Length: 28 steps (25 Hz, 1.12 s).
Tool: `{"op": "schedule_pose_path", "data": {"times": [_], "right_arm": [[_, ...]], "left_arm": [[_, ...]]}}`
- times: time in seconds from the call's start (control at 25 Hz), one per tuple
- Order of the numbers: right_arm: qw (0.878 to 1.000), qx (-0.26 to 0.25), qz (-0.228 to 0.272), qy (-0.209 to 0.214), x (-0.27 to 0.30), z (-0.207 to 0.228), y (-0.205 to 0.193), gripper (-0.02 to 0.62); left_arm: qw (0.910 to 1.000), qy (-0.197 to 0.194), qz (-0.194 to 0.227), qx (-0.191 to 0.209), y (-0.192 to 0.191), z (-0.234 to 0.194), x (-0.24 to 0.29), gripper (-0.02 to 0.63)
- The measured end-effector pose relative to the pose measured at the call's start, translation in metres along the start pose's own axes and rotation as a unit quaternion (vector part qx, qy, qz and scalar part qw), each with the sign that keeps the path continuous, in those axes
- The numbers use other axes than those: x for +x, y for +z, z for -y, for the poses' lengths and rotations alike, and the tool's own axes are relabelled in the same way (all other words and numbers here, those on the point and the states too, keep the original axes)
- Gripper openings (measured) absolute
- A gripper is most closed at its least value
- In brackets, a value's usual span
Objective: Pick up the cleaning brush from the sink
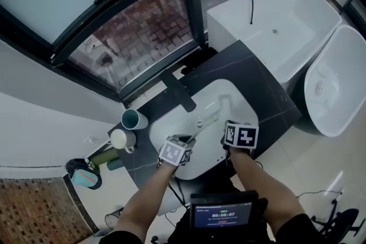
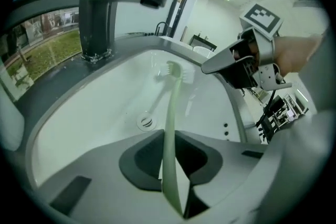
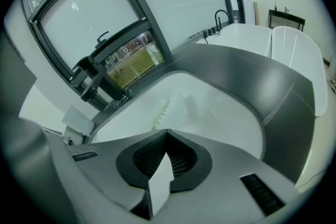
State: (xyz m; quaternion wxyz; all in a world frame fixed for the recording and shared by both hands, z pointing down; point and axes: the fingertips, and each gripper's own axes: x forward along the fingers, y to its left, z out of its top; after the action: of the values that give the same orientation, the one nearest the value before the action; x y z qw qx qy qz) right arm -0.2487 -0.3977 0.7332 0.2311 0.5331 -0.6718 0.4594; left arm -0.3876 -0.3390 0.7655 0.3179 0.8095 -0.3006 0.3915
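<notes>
The cleaning brush is pale green with a long thin handle, and its bristled head hangs over the white sink. My left gripper is shut on the handle, which runs straight out between the jaws. In the head view the brush slants up and to the right from the left gripper, above the sink. My right gripper hovers beside it over the basin's right side. Its jaws meet with nothing between them, and the brush head shows beyond.
A dark faucet stands at the sink's back edge, and the drain lies below the brush. A teal cup and a cream cup sit on the dark counter at left. A white bathtub stands at right, a window behind.
</notes>
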Motion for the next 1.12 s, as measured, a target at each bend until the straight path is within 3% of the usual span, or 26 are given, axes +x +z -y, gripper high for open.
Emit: {"op": "schedule_pose_path", "data": {"times": [0.2, 0.36, 0.64, 0.88, 1.0, 1.12], "right_arm": [[0.998, -0.035, 0.055, 0.013, -0.094, -0.008, -0.004, -0.004], [0.991, -0.071, 0.112, 0.035, -0.189, 0.002, 0.008, -0.005], [0.974, -0.133, 0.154, 0.096, -0.295, 0.050, 0.015, -0.005], [0.952, -0.193, 0.175, 0.163, -0.382, 0.121, 0.039, -0.004], [0.942, -0.199, 0.178, 0.204, -0.415, 0.145, 0.042, -0.005], [0.933, -0.216, 0.185, 0.220, -0.440, 0.154, 0.037, -0.005]], "left_arm": [[0.9967, -0.014, 0.079, -0.013, -0.002, 0.060, -0.069, 0.066], [0.9870, -0.012, 0.158, -0.031, 0.017, 0.125, -0.123, 0.066], [0.9610, 0.043, 0.268, -0.052, 0.061, 0.235, -0.183, 0.064], [0.9339, 0.107, 0.327, -0.099, 0.102, 0.346, -0.185, 0.064], [0.9193, 0.134, 0.351, -0.119, 0.110, 0.390, -0.183, 0.064], [0.9108, 0.154, 0.360, -0.131, 0.107, 0.424, -0.192, 0.064]]}}
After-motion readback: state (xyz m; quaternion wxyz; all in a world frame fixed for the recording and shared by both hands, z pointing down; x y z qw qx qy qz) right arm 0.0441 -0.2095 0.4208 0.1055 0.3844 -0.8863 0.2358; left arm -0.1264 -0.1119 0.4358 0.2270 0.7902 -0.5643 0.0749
